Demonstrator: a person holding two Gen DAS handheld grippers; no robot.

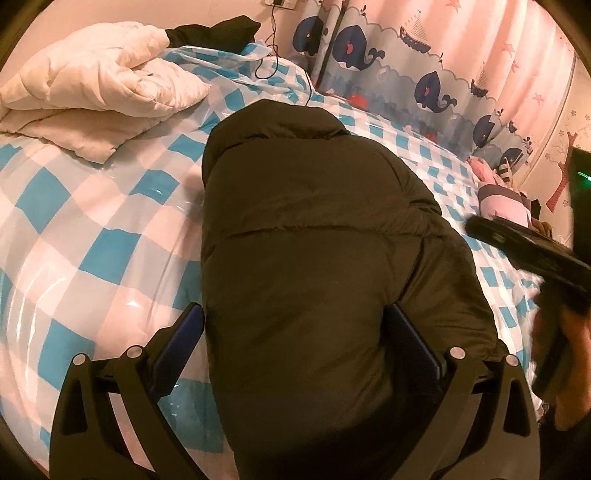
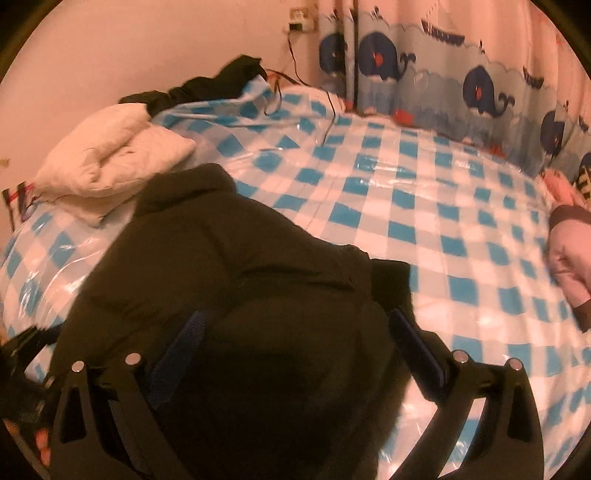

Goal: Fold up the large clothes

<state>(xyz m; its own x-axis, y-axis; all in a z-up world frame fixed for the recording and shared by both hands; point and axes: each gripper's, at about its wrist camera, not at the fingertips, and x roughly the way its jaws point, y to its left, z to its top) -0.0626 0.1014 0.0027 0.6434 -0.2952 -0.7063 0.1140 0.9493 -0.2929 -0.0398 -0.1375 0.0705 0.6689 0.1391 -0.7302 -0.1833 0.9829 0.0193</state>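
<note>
One dark olive puffer jacket [image 1: 314, 236] lies folded into a long bundle on the blue-and-white checked cover [image 1: 92, 236] of the bed, its long axis running from the near edge toward the far wall, collar end far. The left gripper [image 1: 295, 347] hangs over the jacket's near end, its two blue-padded fingers [image 1: 184, 332] spread wide apart with the padded fabric between them, nothing clamped. The right gripper [image 2: 295, 343] stands spread just as wide over the near right part of the jacket; in the left wrist view it shows as a blurred black shape at the right edge. One folded white quilted garment [image 1: 92, 92] lies far left, one black garment [image 1: 221, 29] beyond it, and one pink garment [image 2: 569, 258] at the right edge. A whale-printed curtain [image 1: 406, 62] hangs behind.
</note>
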